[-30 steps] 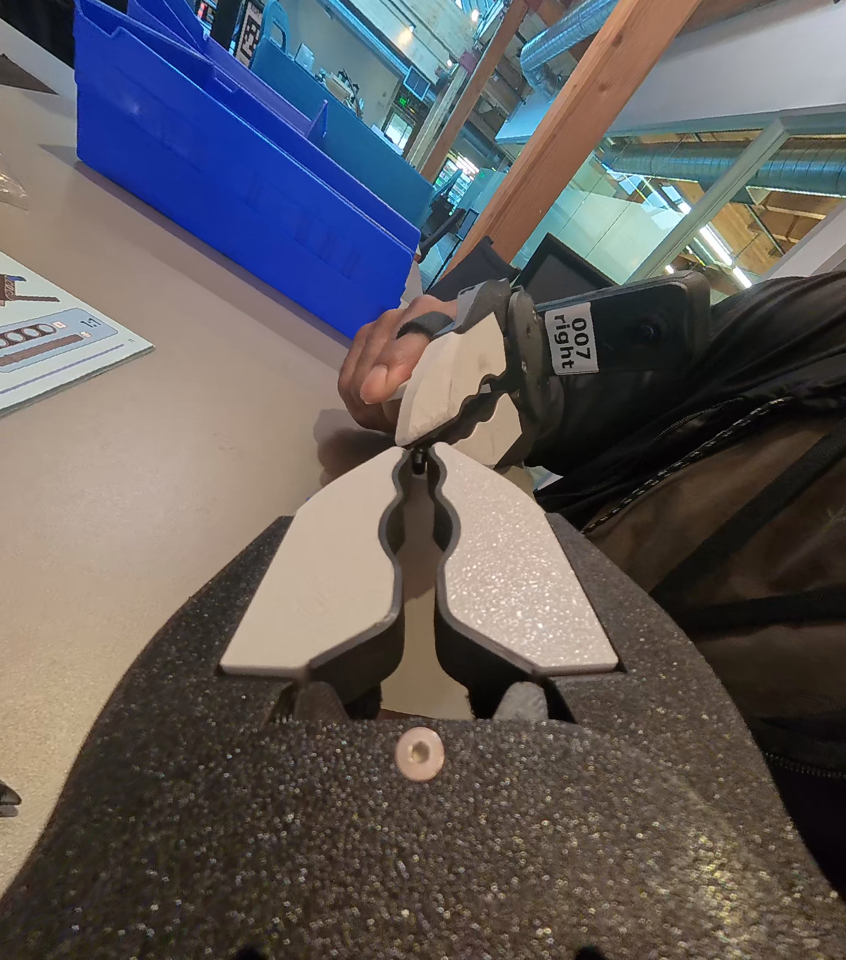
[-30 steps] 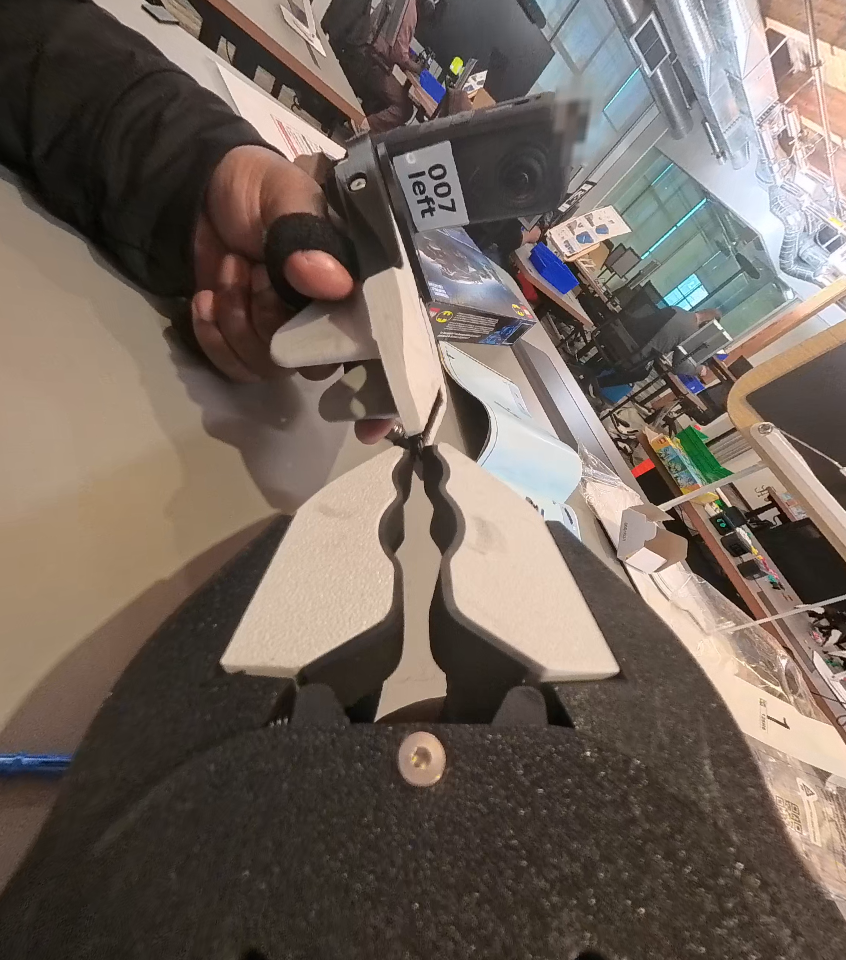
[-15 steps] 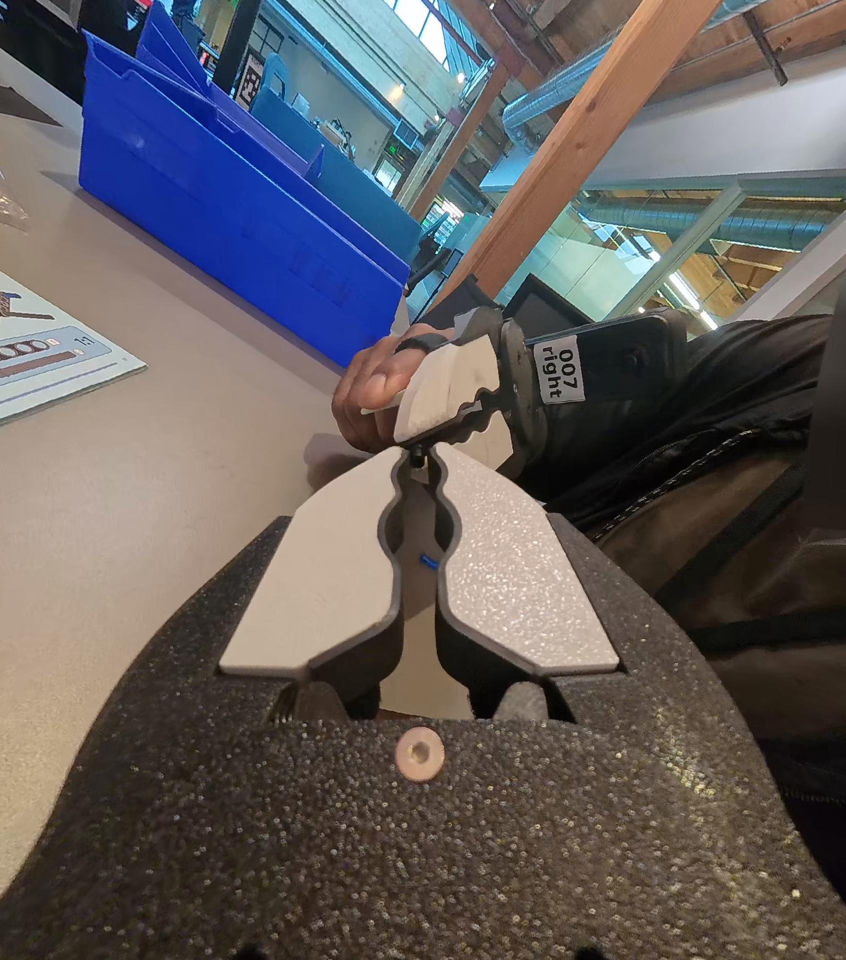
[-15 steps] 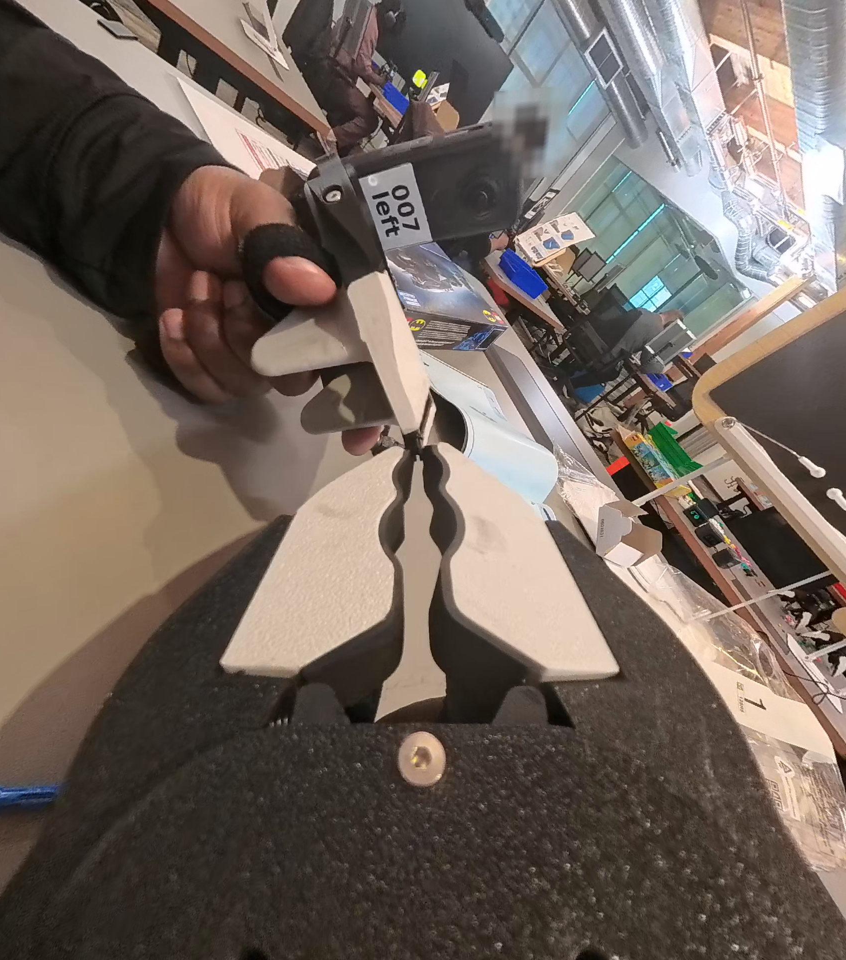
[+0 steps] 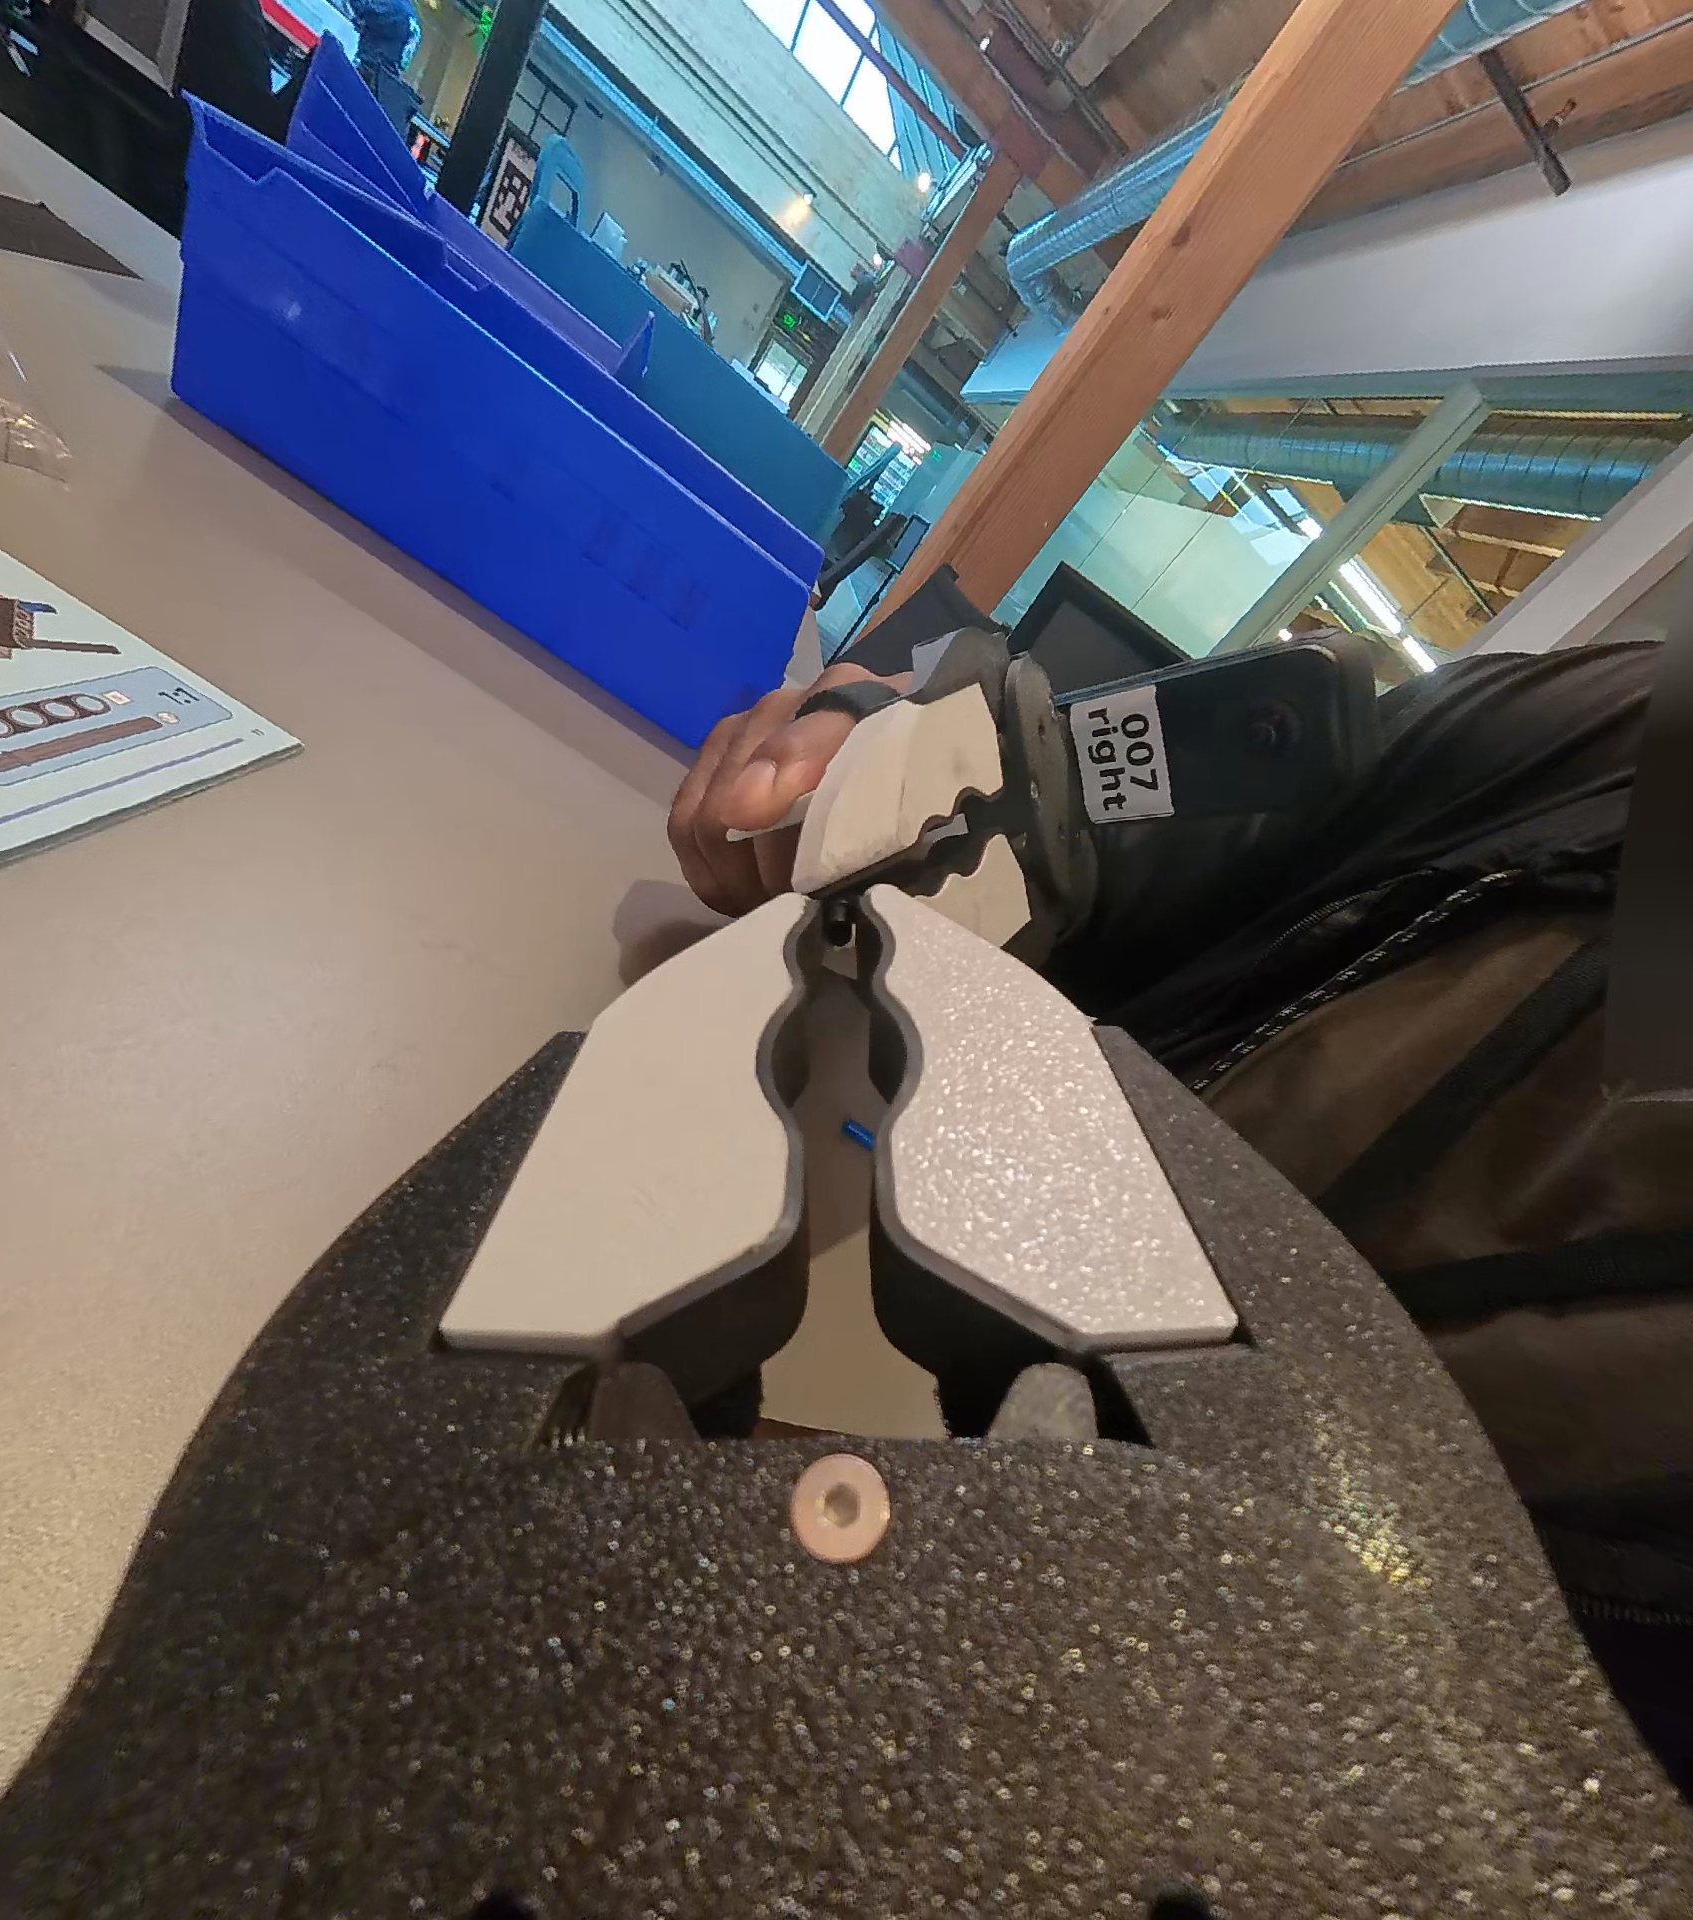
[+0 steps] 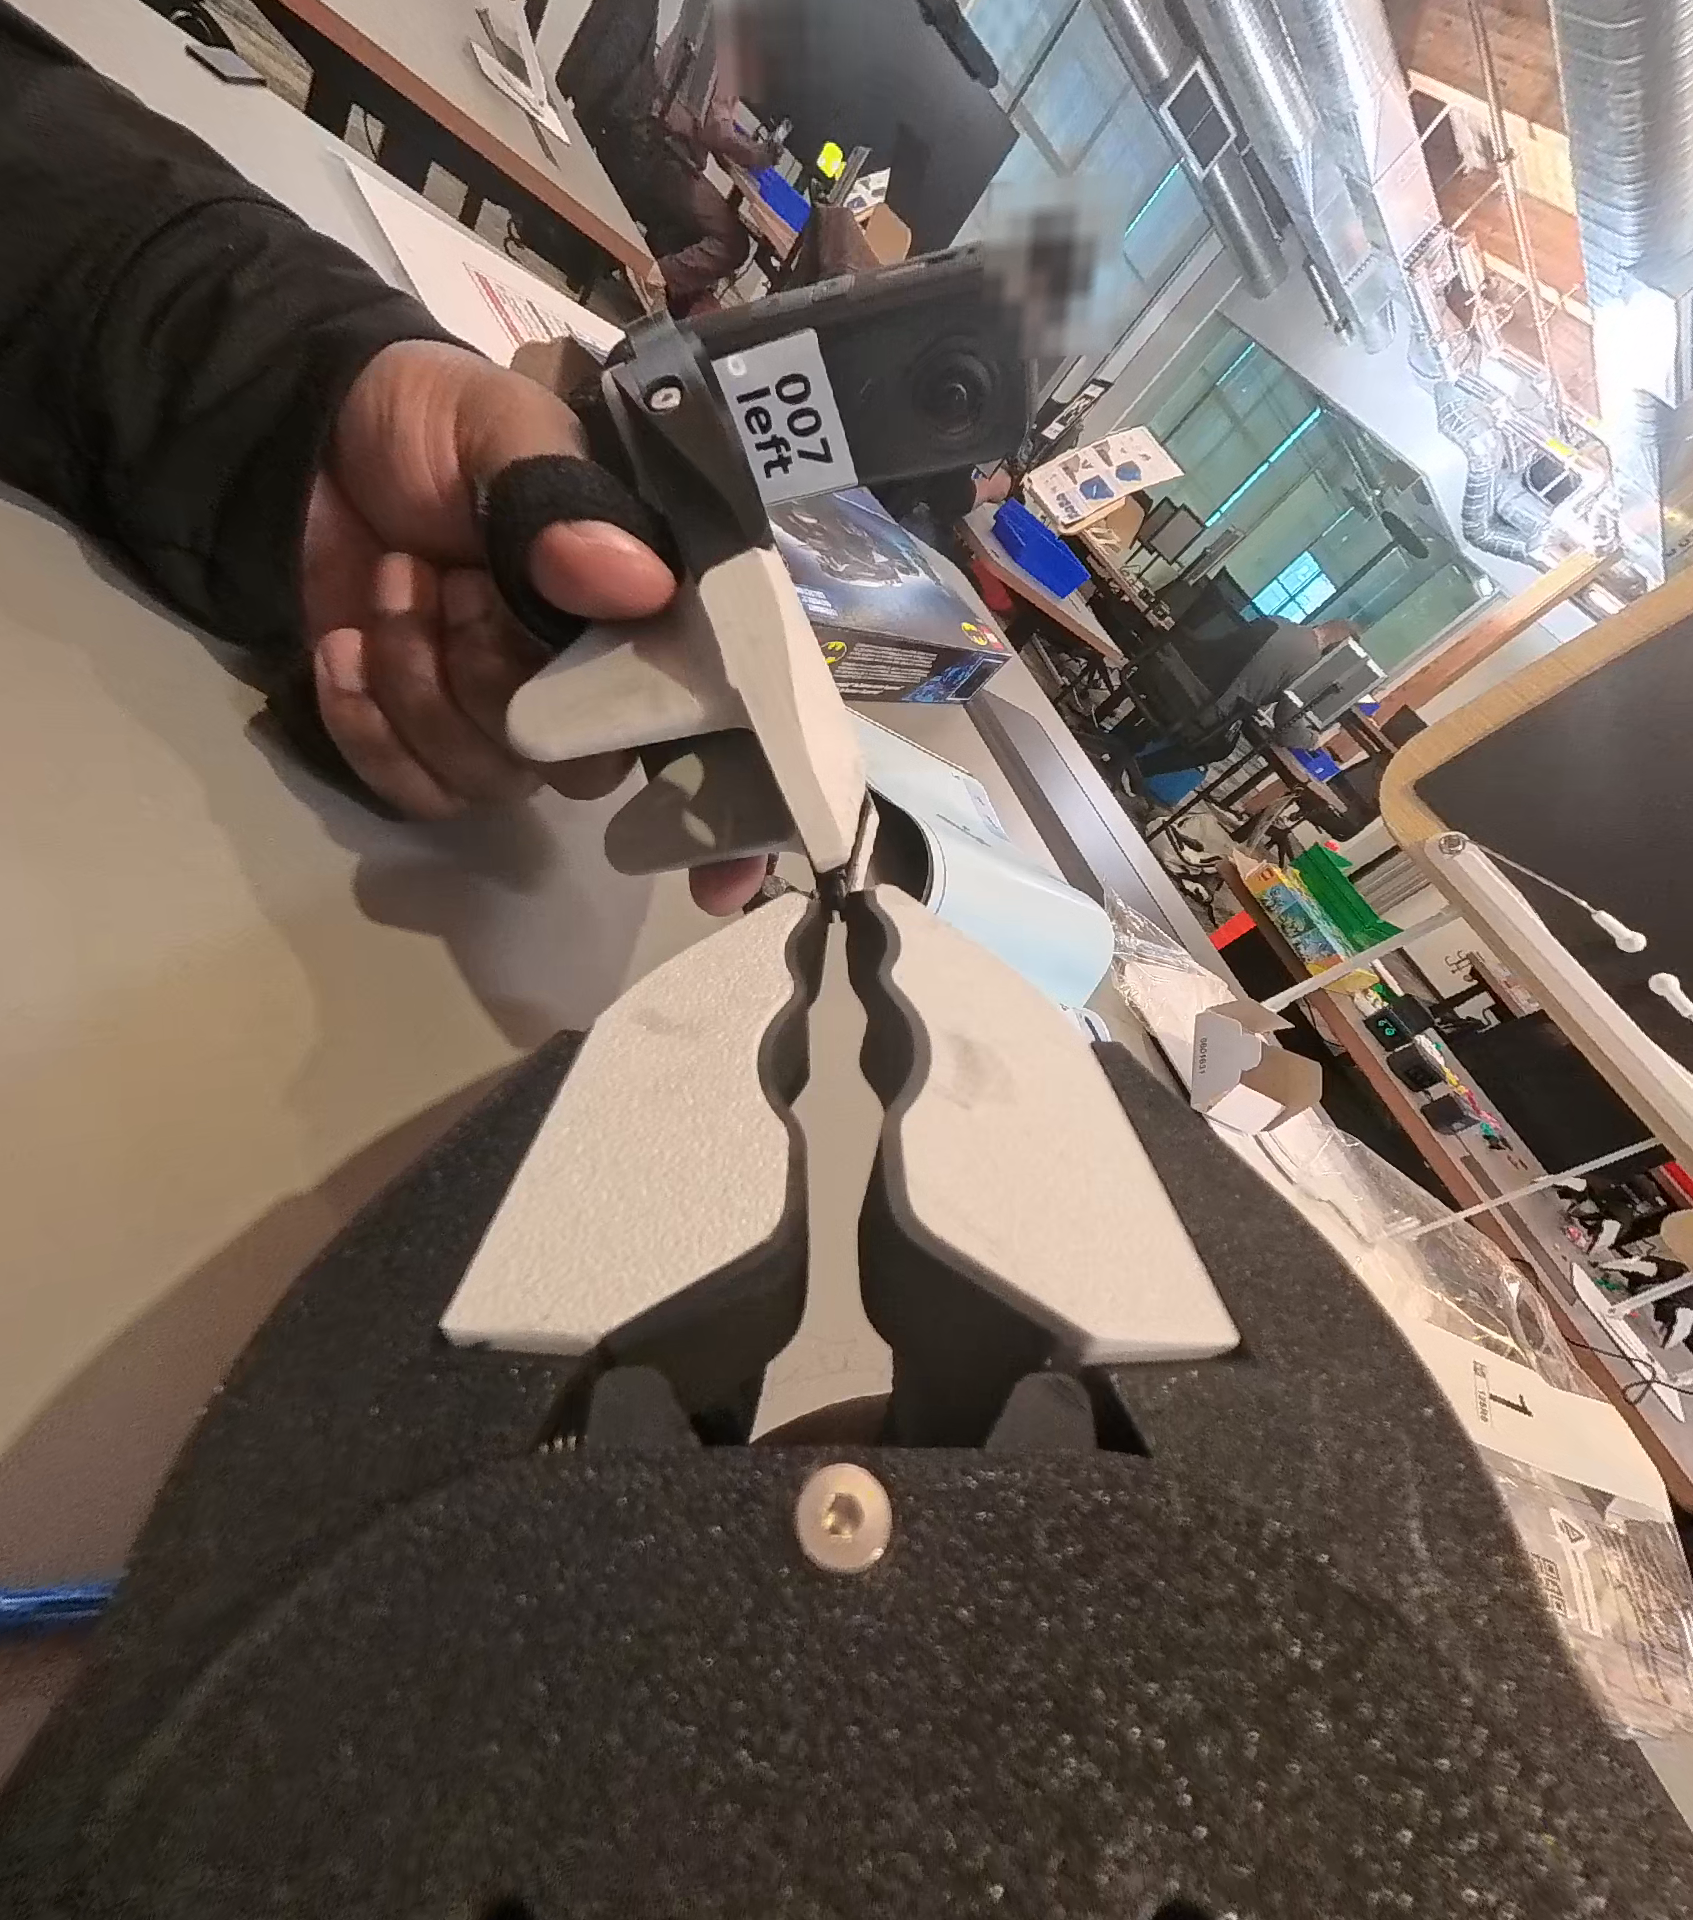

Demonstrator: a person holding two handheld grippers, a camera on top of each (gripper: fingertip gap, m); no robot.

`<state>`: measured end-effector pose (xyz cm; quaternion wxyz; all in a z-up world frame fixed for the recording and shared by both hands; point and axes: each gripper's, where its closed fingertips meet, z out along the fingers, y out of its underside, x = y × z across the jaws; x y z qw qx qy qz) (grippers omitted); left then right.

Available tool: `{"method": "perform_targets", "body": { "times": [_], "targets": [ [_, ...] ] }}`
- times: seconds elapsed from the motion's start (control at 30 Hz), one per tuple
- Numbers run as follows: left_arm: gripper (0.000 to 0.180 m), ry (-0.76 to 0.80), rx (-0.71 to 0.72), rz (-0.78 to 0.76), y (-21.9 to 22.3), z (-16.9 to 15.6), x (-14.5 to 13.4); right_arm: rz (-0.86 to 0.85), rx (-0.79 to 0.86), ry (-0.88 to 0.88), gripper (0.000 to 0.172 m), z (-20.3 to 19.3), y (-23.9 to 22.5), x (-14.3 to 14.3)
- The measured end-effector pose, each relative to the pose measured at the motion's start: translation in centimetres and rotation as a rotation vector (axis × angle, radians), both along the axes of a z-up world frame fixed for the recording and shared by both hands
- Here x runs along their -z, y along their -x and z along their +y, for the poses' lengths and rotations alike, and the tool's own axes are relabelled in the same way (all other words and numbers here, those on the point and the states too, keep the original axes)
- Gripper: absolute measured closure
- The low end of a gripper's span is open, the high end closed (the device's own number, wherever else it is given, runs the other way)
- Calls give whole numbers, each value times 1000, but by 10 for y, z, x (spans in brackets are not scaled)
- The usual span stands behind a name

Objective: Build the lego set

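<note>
Above the bare middle of the tabletop (image 5: 250, 1039) we saw both grippers meet tip to tip. Along the left lay an instruction sheet (image 5: 42, 717), with a blue bin (image 5: 468, 457) behind it toward the far edge. Our left gripper (image 5: 834, 920) had its jaws clenched on a small black piece (image 5: 834, 925), tips nearly together. The right gripper (image 6: 837, 914), coming from the right, pinched the same piece with its tips closed on it. Near the table's front edge, in the right wrist view, a blue pin (image 6: 0, 1605) lay alone.
</note>
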<state>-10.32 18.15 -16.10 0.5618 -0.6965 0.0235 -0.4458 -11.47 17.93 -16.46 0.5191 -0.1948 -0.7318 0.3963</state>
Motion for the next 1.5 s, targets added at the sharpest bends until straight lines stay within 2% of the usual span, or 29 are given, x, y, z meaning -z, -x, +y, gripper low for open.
{"method": "perform_targets", "body": {
  "times": [0.03,1.5],
  "targets": [
    [175,0,0,-1,0,0,0,2,1,0,167,0,0,0],
    [176,-17,-9,25,-1,0,-1,9,1,0,167,1,0,1]
  ]
}}
